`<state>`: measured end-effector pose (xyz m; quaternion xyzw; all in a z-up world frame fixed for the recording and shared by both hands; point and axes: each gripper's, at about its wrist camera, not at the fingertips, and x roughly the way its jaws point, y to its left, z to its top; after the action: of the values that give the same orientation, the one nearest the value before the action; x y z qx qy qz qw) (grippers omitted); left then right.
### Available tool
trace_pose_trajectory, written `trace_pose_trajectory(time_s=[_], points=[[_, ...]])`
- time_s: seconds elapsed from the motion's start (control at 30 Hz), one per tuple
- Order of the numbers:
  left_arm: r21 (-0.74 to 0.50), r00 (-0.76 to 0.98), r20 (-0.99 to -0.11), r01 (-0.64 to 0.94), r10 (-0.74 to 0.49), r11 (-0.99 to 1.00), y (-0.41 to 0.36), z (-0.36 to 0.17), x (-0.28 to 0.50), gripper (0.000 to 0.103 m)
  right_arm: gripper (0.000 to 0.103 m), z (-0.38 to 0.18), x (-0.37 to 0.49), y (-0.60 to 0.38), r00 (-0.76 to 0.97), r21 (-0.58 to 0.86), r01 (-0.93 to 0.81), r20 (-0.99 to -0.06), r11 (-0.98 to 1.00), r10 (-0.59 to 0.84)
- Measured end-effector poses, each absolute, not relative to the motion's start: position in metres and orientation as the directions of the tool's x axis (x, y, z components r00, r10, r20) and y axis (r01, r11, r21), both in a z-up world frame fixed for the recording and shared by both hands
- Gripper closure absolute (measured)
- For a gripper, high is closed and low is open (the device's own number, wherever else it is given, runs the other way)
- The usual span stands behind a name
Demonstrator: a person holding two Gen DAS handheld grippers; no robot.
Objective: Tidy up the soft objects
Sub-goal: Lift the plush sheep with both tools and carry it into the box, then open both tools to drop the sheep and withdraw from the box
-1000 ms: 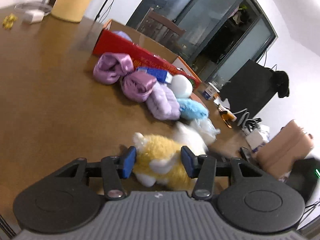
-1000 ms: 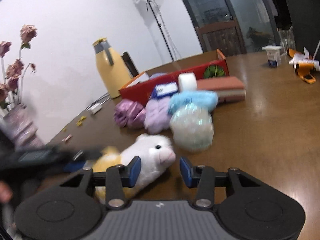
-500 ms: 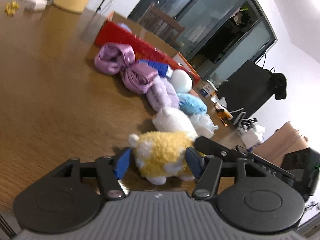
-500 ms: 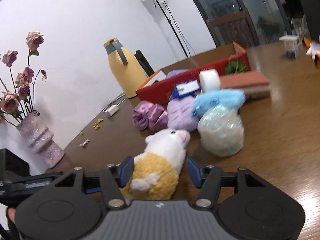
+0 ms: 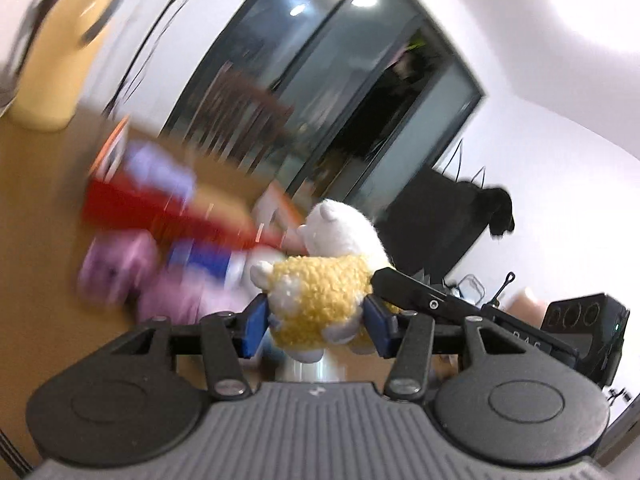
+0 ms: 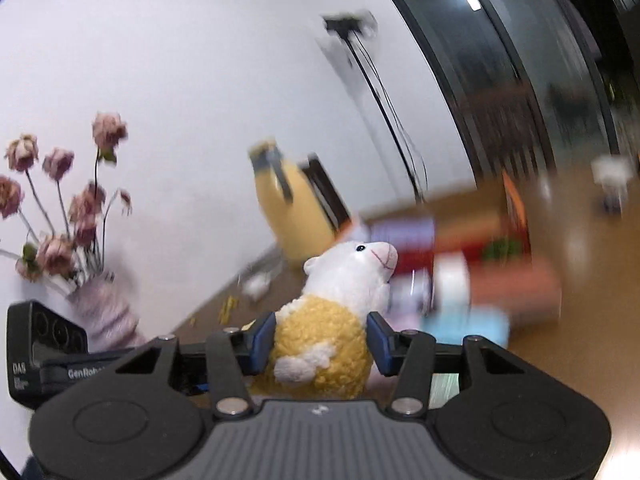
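Left hand-held gripper (image 5: 315, 319): closing, pinching the plush sheep (image 5: 320, 300) at its yellow body.
Right hand-held gripper (image 6: 320, 344): closing, pinching the same body.

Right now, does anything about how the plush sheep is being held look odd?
Yes. Both grippers, left and right, are closing on the plush sheep at once, from opposite sides of its yellow body. One small toy hardly needs two.

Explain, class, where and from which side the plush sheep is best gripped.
Probably the yellow woolly body of the plush sheep, across its flanks, coming from behind its back. That is its fullest, squashiest part; the white head narrows and tilts away. Both grippers' jaws are already closing there.
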<state>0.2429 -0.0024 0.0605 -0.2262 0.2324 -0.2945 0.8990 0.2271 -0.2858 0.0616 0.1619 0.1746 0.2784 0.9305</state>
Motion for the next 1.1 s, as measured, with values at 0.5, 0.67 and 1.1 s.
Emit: trace_pose_trajectory(time_s=[0.5, 0.67, 1.1], points=[[-0.521, 0.595, -0.545, 0.310, -0.590, 0.795, -0.086, 0.010, 0.507, 0.051, 0.054, 0.031, 0.497, -0.341, 0.745, 0.437, -0.239, -0.491, 0.867, 0.452], [-0.428, 0.573, -0.588, 0.378, -0.570, 0.821, -0.099, 0.000, 0.507, 0.051, 0.046, 0.021, 0.496, -0.326, 0.741, 0.309, -0.247, -0.550, 0.918, 0.384], [-0.347, 0.652, -0.532, 0.415, -0.541, 0.841, -0.071, 0.061, 0.446, 0.046, 0.034, 0.092, 0.432, -0.305, 0.832, 0.160, -0.270, -0.458, 0.950, 0.313]])
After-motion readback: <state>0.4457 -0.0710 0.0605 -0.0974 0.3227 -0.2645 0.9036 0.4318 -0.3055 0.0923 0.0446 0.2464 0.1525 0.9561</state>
